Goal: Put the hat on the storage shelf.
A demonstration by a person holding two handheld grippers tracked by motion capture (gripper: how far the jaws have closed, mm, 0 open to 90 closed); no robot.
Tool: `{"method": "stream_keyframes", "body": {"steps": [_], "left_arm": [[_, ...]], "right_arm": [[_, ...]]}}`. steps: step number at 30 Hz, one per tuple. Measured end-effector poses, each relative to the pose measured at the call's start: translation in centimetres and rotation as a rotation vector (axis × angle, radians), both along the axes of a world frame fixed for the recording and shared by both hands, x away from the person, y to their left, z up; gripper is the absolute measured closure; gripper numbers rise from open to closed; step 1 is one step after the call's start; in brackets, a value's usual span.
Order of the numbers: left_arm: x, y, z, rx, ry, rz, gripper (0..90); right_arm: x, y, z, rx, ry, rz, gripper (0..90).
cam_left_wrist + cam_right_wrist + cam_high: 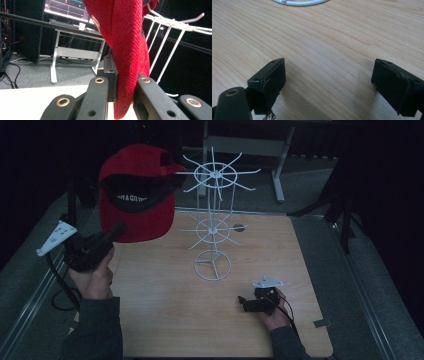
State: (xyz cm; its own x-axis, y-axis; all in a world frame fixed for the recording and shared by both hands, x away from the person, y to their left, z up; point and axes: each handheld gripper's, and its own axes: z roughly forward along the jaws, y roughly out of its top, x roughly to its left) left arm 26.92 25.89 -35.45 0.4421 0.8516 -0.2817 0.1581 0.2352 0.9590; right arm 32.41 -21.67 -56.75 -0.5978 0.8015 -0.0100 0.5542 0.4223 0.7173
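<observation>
Pale wood-grain laminate covers the rectangular table top (165,320), and near its middle stands the landmark, a white wire two-tier display rack with radiating hooks and a ring foot (213,220). To the left of that rack's upper wheel, close to its hook tips, hangs the red woven-fabric baseball cap with a dark lining (137,190), lifted clear of the table. The left gripper (119,227) is clamped on the brim (128,75), jaws pressed together on the cloth from both sides. The cap looks light and soft in the crown, with a stiffer brim; by my judgement the brim is the sound place to grip, since the crown would fold and slip. White lettering runs along the inner band, too small to read. In front of the rack's foot and to the right, the right gripper (242,301) rests low over the table, its jaws standing wide apart with nothing between them.
</observation>
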Motion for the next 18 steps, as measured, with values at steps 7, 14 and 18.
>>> {"method": "stream_keyframes", "body": {"steps": [7, 14, 18], "left_arm": [[-0.5, 0.3, -1.5, 0.012, -0.005, -0.007, 85.5], [-0.7, 0.1, -2.9, 0.028, 0.007, -0.028, 85.5], [-0.8, -0.1, -3.7, 0.048, 0.006, -0.036, 85.5]], "right_arm": [[0.0, 0.0, 0.0, 0.0, -0.002, 0.001, 12.1], [0.0, 0.0, 0.0, 0.001, -0.002, -0.001, 12.1], [0.0, 0.0, 0.0, 0.001, 0.0, 0.001, 12.1]]}}
